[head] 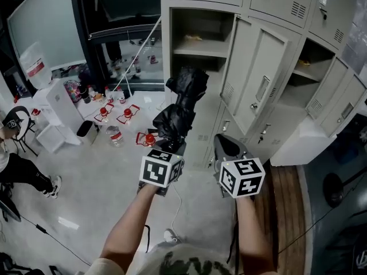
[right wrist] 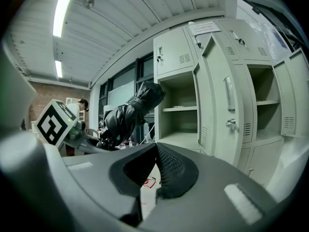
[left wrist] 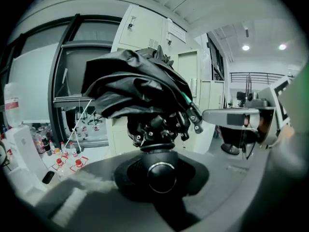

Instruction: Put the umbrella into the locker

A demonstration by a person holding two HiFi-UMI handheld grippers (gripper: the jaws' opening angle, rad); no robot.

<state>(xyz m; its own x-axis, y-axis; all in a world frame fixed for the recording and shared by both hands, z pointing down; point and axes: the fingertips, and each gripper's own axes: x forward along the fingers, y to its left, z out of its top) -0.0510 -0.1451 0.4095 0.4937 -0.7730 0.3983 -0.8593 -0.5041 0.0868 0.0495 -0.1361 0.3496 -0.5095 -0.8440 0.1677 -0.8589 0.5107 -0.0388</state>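
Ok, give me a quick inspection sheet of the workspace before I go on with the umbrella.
Surface: grey floor.
Job's things: black umbrella, folded, held upright in front of the locker; its door stands open; umbrella not inside yet.
Clutter: red-capped bottles and white boxes on the floor at left.
Grippers: left gripper shut on the umbrella's handle; right gripper shut, empty.
Cables: white cable hangs below the left gripper; black cable runs across the floor.
Surroundings: second open locker at right; a person seated at the left edge.
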